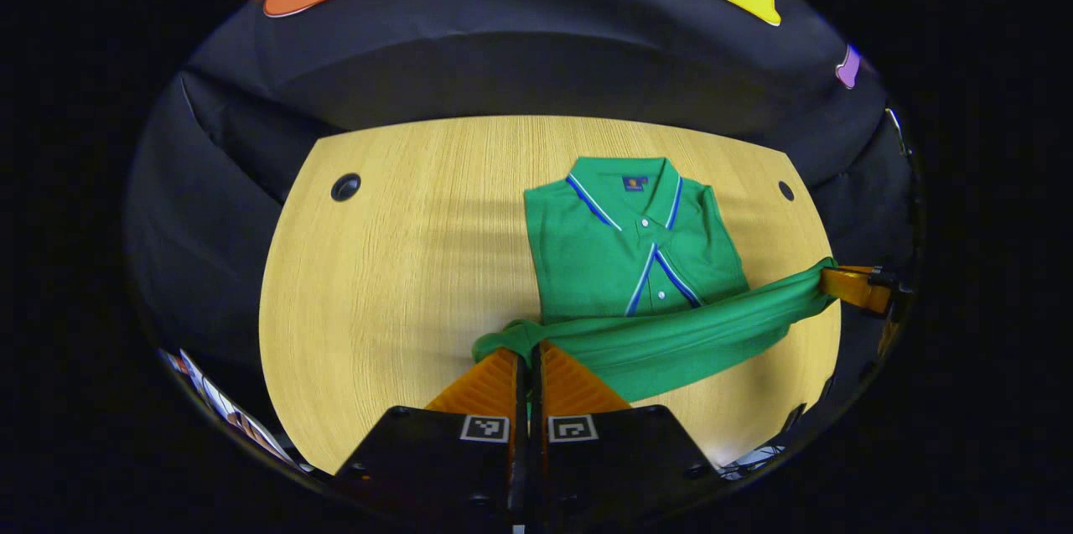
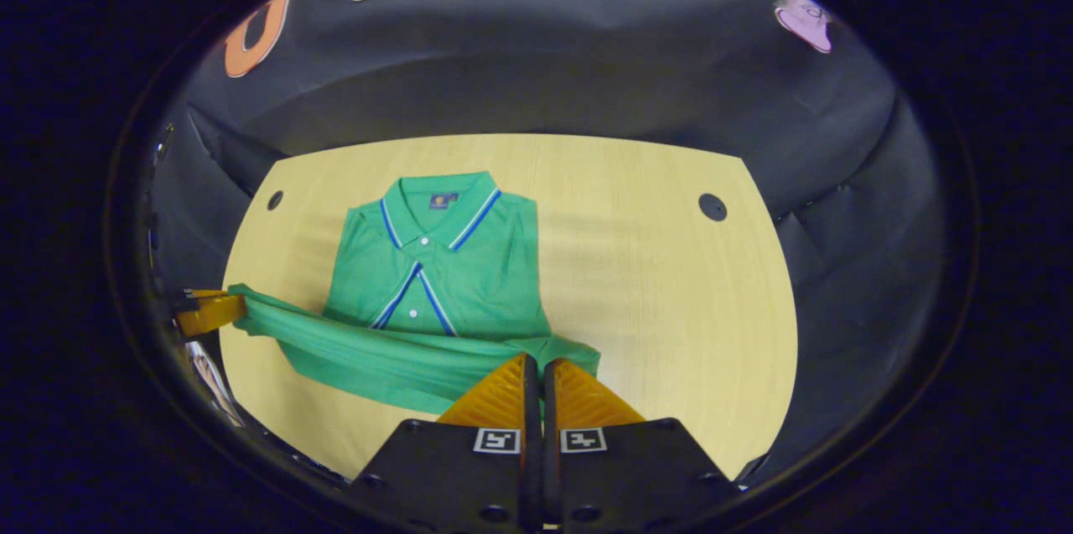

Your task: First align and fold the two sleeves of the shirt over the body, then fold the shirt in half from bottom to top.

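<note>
A green polo shirt (image 1: 624,253) with blue-and-white trim lies collar-up on the wooden table (image 1: 394,266), its sleeves folded in over the body. Its bottom hem (image 1: 671,333) is lifted off the table and stretched taut between both grippers. My left gripper (image 1: 530,349) is shut on one hem corner. In the right gripper view, the shirt (image 2: 444,266) sits left of centre and my right gripper (image 2: 536,365) is shut on the other hem corner. Each view also shows the other gripper far off at the hem's opposite end: the right gripper (image 1: 851,284) and the left gripper (image 2: 205,309).
Two round black cable holes (image 1: 345,186) (image 1: 785,190) sit in the table's far corners. The booth's black cloth wall (image 1: 536,64) rises behind the table. Bare wood (image 2: 662,282) lies beside the shirt.
</note>
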The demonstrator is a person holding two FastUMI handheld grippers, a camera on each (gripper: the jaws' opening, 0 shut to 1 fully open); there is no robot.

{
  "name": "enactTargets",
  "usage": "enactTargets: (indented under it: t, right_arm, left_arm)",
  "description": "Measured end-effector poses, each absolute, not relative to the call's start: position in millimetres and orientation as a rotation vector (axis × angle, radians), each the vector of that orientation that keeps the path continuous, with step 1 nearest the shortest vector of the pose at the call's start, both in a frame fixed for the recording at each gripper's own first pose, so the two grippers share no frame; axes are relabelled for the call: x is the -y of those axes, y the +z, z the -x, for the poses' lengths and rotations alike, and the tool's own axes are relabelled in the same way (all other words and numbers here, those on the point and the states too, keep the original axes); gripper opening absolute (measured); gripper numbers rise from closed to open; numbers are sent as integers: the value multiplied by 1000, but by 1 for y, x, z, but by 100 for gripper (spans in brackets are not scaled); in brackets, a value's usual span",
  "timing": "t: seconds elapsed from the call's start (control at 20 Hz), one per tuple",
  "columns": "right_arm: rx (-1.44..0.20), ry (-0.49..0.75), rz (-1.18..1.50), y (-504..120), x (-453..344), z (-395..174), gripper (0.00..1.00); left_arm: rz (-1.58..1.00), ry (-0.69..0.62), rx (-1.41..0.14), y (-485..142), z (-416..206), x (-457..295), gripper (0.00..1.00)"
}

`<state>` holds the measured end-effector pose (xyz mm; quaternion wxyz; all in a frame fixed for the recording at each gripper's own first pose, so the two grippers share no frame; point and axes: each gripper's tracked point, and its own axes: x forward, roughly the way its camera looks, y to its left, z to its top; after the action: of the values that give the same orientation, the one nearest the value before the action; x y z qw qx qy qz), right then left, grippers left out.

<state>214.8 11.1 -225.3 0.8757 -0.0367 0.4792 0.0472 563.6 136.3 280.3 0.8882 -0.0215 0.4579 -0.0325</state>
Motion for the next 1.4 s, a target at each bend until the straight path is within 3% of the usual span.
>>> enactTargets:
  t: [0.75, 1.05, 1.2, 1.4]
  right_arm:
    - [-702, 90, 126, -273, -36, -386, 2]
    - [-738, 72, 87, -309, -37, -402, 3]
    - [-756, 70, 67, -317, -35, -404, 3]
    - [-759, 52, 140, -321, -32, -404, 3]
  left_arm:
    - [-7, 31, -682, 212, -799, -133, 3]
    - [13, 54, -740, 158, -790, -134, 3]
    - [35, 58, -741, 165, -793, -134, 4]
    - [25, 37, -748, 161, -795, -130, 12]
